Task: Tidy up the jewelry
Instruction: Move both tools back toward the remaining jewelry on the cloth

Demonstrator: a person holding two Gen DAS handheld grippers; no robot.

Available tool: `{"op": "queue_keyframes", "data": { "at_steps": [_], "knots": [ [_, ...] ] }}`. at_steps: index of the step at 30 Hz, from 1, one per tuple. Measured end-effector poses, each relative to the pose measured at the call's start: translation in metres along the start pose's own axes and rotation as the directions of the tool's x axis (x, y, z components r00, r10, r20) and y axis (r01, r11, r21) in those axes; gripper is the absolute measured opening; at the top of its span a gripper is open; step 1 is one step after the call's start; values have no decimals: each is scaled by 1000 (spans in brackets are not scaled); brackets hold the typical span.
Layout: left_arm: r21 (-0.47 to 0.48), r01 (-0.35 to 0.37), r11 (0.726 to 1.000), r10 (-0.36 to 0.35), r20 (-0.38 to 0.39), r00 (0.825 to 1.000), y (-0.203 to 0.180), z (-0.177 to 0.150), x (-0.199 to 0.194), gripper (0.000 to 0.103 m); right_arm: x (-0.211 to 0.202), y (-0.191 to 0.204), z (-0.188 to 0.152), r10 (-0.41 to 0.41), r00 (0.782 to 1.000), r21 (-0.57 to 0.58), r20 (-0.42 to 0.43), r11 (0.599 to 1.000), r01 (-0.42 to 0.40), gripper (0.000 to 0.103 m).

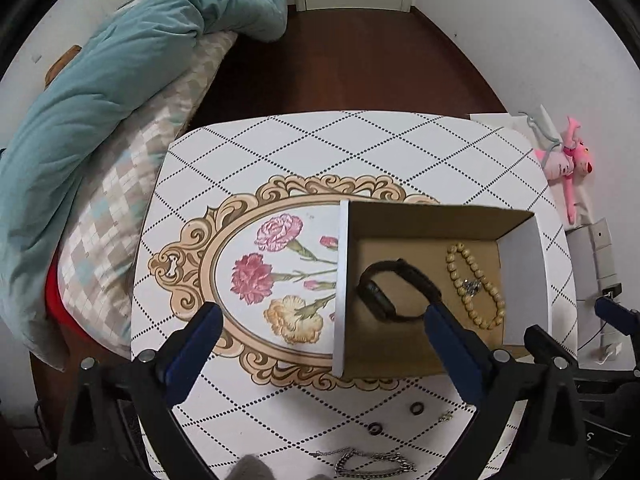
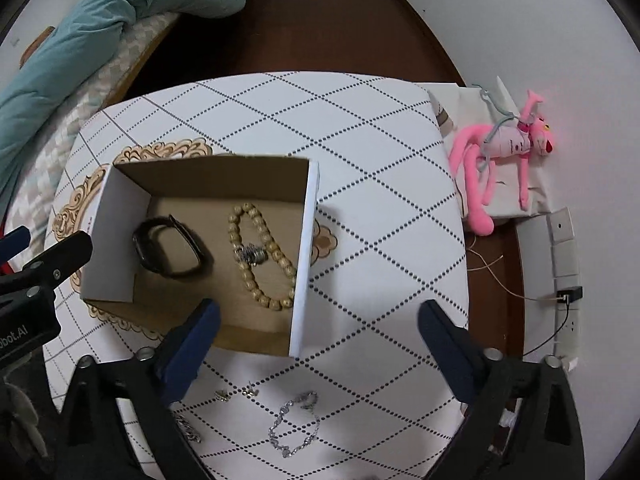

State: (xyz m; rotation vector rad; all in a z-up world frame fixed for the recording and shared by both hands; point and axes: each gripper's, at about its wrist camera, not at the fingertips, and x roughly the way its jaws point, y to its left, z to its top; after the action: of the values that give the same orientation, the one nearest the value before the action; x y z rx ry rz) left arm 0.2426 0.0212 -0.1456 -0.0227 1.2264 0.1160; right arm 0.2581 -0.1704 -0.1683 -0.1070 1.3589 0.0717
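An open cardboard box (image 1: 436, 216) (image 2: 208, 174) stands on the patterned table. Inside it lie a black wristband (image 1: 394, 292) (image 2: 168, 250), a beige bead bracelet (image 1: 476, 284) (image 2: 262, 254) and a small silver piece (image 2: 250, 255). On the table near me lie two dark rings (image 1: 417, 408), a silver chain (image 1: 374, 462), small earrings (image 2: 236, 394) and a silver bracelet (image 2: 294, 426). My left gripper (image 1: 322, 316) is open and empty, above the box's left wall. My right gripper (image 2: 320, 314) is open and empty, above the box's right wall.
The table (image 2: 380, 140) has a diamond pattern and a flower medallion (image 1: 280, 276). A bed with a teal quilt (image 1: 120, 80) is at the left. A pink plush toy (image 2: 504, 152) lies on a bag at the right, near a power strip (image 2: 564, 256).
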Motion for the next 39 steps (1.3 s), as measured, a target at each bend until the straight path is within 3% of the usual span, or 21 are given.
{"op": "queue_keyframes", "data": {
  "at_steps": [11, 22, 33, 39],
  "knots": [
    [-5, -3, 1000, 3, 67, 998, 0, -16, -31, 103, -35, 1, -12, -50, 994, 21, 98, 999, 49, 103],
    [-23, 38, 999, -33, 168, 985, 5, -35, -93, 103, -105, -7, -39, -81, 968, 66, 239, 996, 67, 103],
    [-26, 38, 999, -31, 243, 970, 8, -59, -134, 103, -161, -5, -71, -41, 939, 83, 340, 996, 13, 103],
    [-24, 8, 1000, -2, 233, 973, 11, -73, -130, 103, -162, -10, -90, 5, 943, 116, 333, 992, -47, 103]
  ]
}}
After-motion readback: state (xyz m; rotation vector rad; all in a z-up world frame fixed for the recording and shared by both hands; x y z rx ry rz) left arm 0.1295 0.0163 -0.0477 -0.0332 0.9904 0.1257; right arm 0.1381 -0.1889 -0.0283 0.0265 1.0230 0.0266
